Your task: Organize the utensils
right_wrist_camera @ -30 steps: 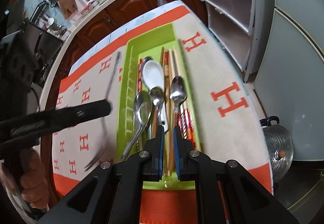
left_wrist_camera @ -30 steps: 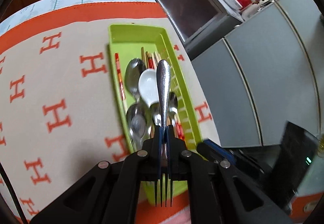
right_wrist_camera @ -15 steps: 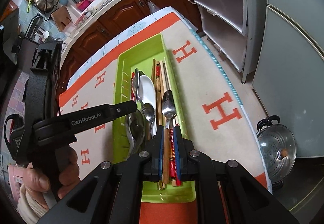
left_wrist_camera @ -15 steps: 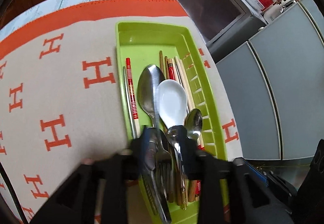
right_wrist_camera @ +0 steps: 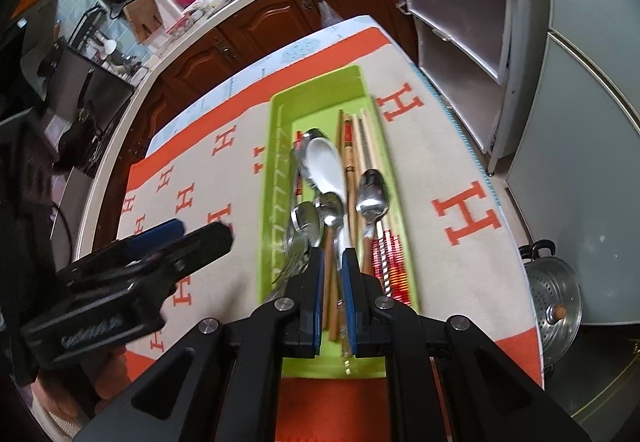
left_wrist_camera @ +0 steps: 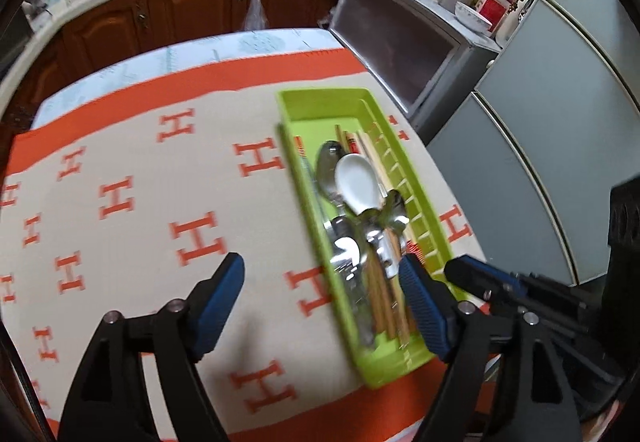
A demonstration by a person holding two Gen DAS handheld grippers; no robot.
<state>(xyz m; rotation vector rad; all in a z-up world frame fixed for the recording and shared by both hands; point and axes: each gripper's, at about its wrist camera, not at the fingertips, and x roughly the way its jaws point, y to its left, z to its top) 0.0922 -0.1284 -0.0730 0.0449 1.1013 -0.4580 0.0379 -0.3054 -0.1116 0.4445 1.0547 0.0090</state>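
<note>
Left wrist view: left tongs (left_wrist_camera: 320,306) gape wide, empty beside the green tray (left_wrist_camera: 404,170); right tongs (right_wrist_camera: 332,270) nearly closed, seemingly empty; sorting looks finished, next probably withdrawal

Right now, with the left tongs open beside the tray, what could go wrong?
The green tray sits near the table's edge, so a nudge could push it off. The utensils lie piled, the white spoon overlapping metal spoons, so they may shift. The right tongs hover low over them.
</note>
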